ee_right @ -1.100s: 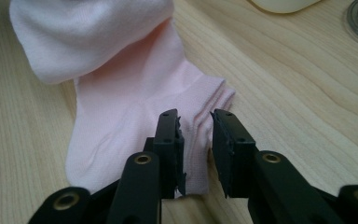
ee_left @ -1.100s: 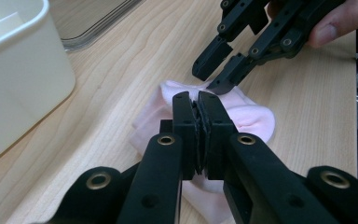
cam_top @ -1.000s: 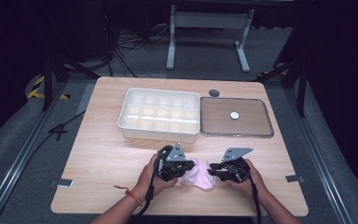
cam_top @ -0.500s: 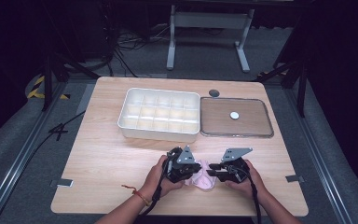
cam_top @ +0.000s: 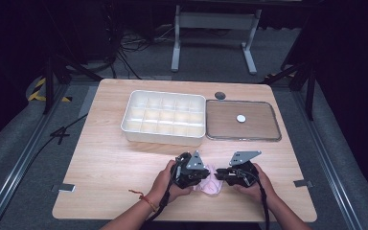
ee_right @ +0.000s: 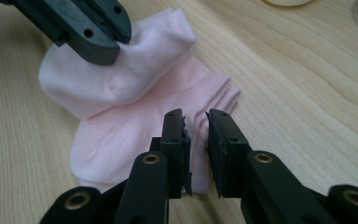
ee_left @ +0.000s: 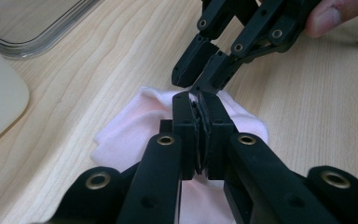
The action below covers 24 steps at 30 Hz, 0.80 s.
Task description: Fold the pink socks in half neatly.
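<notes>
High view, pale wood-grain table (cam_top: 105, 163), soft pink knit sock (cam_top: 211, 181) crumpled at near edge between both hands, left gripper (ee_left: 198, 126) clenched on a raised fold, right gripper (ee_right: 196, 140) with jaws just closing, narrowly parted over ribbed cuff, white compartmented tray (cam_top: 165, 117) well behind.

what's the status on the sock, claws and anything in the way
Left claw shut on pink sock. Right claw just closing, pads astride the cuff, not pressing. Sock flat on table, nothing in the way.

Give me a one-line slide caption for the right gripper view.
Right gripper open over the pink sock; left gripper pinches its folded end.
</notes>
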Available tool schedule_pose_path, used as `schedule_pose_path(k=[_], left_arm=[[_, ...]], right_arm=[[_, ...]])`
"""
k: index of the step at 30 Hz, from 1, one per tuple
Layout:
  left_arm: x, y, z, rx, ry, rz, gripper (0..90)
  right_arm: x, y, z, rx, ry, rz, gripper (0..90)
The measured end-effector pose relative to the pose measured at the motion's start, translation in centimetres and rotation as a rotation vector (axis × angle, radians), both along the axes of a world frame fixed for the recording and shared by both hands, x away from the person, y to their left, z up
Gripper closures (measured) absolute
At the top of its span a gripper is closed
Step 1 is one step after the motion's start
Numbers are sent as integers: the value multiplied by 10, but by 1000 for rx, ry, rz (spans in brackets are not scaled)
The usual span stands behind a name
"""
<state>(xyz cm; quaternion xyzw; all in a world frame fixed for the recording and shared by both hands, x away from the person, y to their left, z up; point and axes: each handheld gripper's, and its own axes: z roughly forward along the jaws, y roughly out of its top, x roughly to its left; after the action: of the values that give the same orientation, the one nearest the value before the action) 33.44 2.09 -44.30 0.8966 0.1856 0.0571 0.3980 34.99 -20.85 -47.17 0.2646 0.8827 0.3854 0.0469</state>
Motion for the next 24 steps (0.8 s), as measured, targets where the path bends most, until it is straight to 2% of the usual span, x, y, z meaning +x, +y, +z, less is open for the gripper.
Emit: schedule_pose_path(k=[2, 5, 8, 9, 12, 14, 16, 17, 18, 19, 20, 22, 24], left_arm=[[0, -3, -1, 7, 5, -3, 860], [0, -6, -2, 11, 5, -9, 857], [0, -7, -3, 24, 2, -10, 857], [0, -8, -4, 20, 4, -8, 856], [1, -8, -5, 16, 9, -6, 851], [1, -8, -5, 1, 17, -1, 822], [1, -9, -4, -21, 12, -2, 798], [0, -7, -1, -36, 4, 10, 736], [0, -7, -1, -36, 4, 10, 717], [0, -4, 3, -72, 8, 13, 695], [0, -4, 3, -72, 8, 13, 676], [-1, 3, 11, -108, 8, 26, 665], [-2, 9, 15, -103, -3, 20, 678]], right_arm=[[0, 0, -1, 8, 12, 2, 786], [0, 0, -1, 5, 6, 0, 785], [-2, 1, 1, -16, -20, -4, 764], [-3, -1, 5, -22, -46, -17, 768], [-3, -4, 8, -19, -55, -33, 785], [-3, -3, 1, -58, -47, -30, 805], [-3, -3, 1, -54, -50, -25, 806], [-4, -1, 2, -62, -53, -21, 805], [-4, -1, 2, -62, -53, -21, 805], [-4, 0, 1, -59, -52, -20, 805], [-4, 0, 1, -58, -52, -20, 805], [-4, -1, 1, -56, -48, -16, 805], [-4, -1, 1, -56, -48, -18, 806]])
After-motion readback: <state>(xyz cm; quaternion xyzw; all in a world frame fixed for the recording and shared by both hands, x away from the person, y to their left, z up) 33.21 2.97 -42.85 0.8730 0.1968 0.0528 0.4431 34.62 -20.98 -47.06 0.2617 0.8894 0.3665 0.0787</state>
